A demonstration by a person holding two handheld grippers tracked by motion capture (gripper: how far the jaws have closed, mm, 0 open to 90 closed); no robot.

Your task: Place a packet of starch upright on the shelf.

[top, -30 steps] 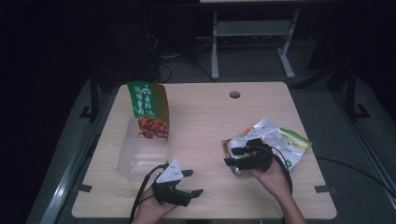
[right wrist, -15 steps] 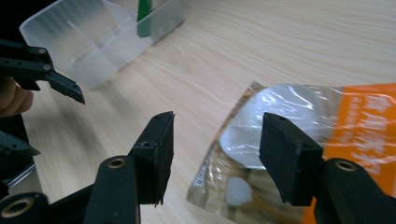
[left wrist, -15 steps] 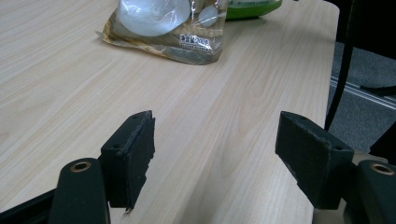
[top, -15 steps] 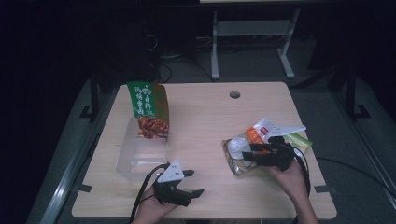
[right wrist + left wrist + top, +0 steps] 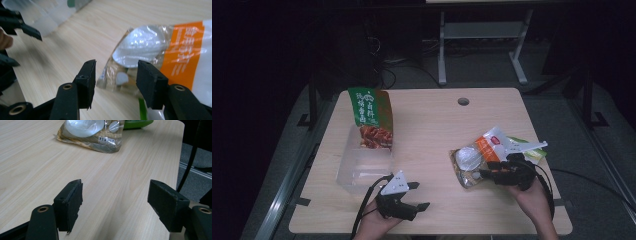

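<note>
A clear snack bag with an orange-and-white label (image 5: 478,152) lies at the right of the table, partly over a green bag (image 5: 532,151). My right gripper (image 5: 486,175) sits at the clear bag's near edge. Its jaws stand open, and in the right gripper view (image 5: 115,75) the bag's corner (image 5: 140,50) lies between and just beyond the fingertips, unclamped. My left gripper (image 5: 417,196) rests open at the table's front, left of centre, with bare wood between its jaws (image 5: 115,200). The clear bag (image 5: 92,131) lies well ahead of it.
A clear plastic container (image 5: 364,167) stands at the left with a green-and-red snack bag (image 5: 371,117) leaning in its far end. The table (image 5: 437,130) has a cable hole (image 5: 463,101) near its far edge. The other gripper (image 5: 17,23) shows at the left of the right gripper view.
My right gripper has drawn back right and towards the person. The clear orange-labelled bag has turned and now lies flatter over the green one. The left gripper has stayed put.
</note>
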